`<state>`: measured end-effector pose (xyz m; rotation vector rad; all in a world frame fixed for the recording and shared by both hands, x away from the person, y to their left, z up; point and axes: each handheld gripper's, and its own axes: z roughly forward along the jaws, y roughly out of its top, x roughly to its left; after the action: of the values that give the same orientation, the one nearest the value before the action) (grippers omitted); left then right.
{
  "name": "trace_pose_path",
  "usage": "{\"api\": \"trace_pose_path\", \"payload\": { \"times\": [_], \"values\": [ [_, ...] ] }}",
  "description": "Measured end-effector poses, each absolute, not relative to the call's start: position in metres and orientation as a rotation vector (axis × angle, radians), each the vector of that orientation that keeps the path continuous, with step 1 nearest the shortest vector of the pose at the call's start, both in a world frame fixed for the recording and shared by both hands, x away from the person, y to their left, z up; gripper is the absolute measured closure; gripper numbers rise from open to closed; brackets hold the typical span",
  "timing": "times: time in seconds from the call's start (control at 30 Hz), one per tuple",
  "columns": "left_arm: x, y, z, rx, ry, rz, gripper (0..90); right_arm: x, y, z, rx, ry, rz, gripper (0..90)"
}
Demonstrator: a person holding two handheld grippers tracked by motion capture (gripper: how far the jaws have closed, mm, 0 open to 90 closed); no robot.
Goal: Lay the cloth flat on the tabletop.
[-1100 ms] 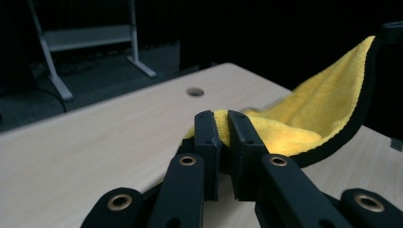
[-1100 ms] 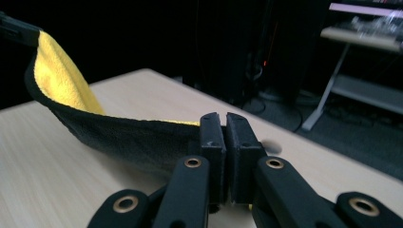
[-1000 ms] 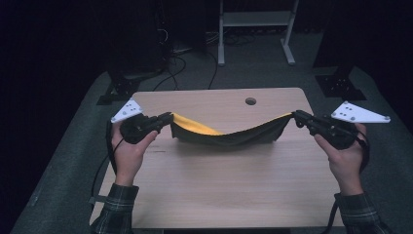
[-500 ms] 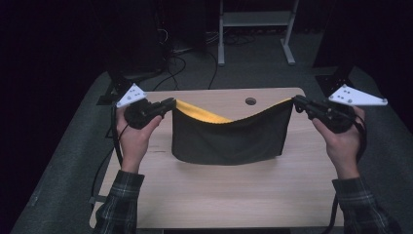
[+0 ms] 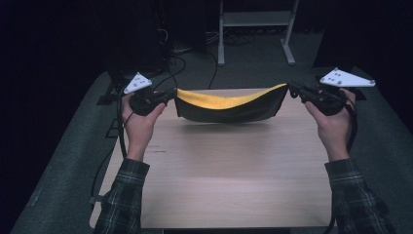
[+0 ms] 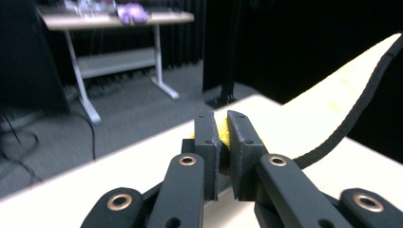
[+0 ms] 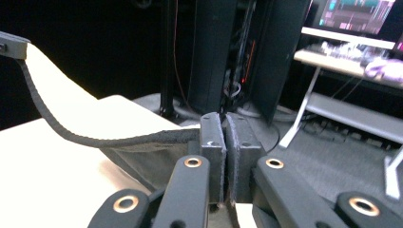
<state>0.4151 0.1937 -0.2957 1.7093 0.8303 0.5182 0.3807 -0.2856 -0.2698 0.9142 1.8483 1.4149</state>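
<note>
One cloth (image 5: 229, 105), dark outside and yellow inside, hangs stretched between two claws above one wooden bench (image 5: 234, 170). The left claw (image 5: 171, 95) grips the cloth's left upper corner; the right claw (image 5: 291, 88) grips the right upper corner. Each claw is carried in one hand, the left hand (image 5: 139, 122) and the right hand (image 5: 333, 119), and two plaid sleeves enter from the bottom of the high view. Each claw bears one grey three-cornered plate on top. The cloth sags in the middle, so that its yellow inner face (image 5: 221, 100) shows along the upper edge, and its lower edge hangs over the far half of the bench; whether it touches the wood cannot be told. In the left gripper view the left claw (image 6: 222, 130) is closed to a narrow slit, with a strip of yellow fabric pinched between the pads, and the cloth (image 6: 351, 90) runs away to the upper right with its dark hem showing. In the right gripper view the right claw (image 7: 225, 135) is clamped almost fully together on the dark edge of the cloth (image 7: 119, 140), which arcs off to the upper left. Beyond the bench stands one white-legged table (image 5: 255, 19) on the grey floor.
</note>
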Motion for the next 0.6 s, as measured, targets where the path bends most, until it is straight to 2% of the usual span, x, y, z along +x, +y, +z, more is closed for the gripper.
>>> {"api": "trace_pose_path", "payload": {
  "times": [0.1, 0.6],
  "values": [
    [0.417, 0.194, -0.314, 1.732, 0.863, 0.479, 83.4, 0.385, -0.285, -0.292, 0.952, 1.887, 1.407, 85.9],
    [0.391, 0.203, -0.355, 1.810, 0.896, 0.349, 83.1, 0.362, -0.294, -0.335, 0.968, 1.987, 1.412, 85.7]
  ]
}}
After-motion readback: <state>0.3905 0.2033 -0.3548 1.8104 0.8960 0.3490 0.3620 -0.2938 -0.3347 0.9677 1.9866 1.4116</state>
